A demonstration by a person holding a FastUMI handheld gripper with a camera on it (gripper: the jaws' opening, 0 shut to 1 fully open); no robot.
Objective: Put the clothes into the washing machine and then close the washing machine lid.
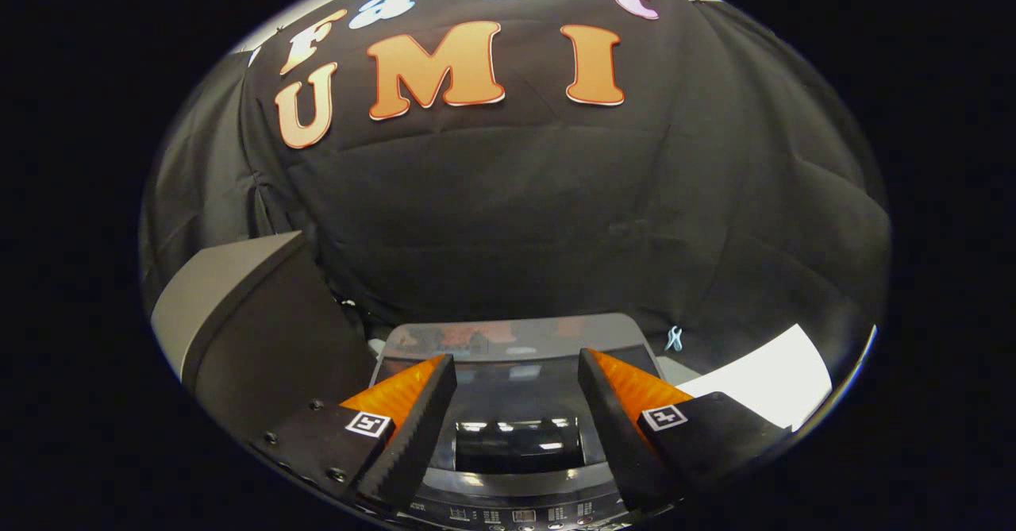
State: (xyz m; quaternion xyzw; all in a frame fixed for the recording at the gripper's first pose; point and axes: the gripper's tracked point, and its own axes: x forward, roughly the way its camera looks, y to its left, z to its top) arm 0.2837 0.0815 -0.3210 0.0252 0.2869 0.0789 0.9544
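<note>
A: Black cloth wall behind everything, skip it. Biggest thing in play is the washing machine (516,404), top-loader, sitting right below and ahead of the tool (516,372).

B: Lid state?

A: Lid (508,339) looks down to me. Glossy dark panel lying flat across the top, reflections on it, running from the control strip (516,515) near the fingers to the far edge by the wall. No drum opening visible.

B: So closed. Clothes?

A: Can't see any. Nothing draped on the machine, nothing in the tool. If they're loaded they're under the lid, can't confirm from here.

B: What's the grey slab beside the machine?

A: Dark grey slanted panel (238,317), just beside the machine on one side. Can't tell what it is. White sheet-like surface (770,384) on the other side, and a small pale clip (674,338) on the cloth near the lid's far corner.

B: Tool?

A: Fingers spread wide apart, holding nothing, hovering above the near part of the lid, not touching as far as I can tell.

B: Progress call?

A: Judgement only: either everything's done or nothing's begun. Lid shut, tool empty, no garment in sight. If not begun, lid must be opened and clothes found.
</note>
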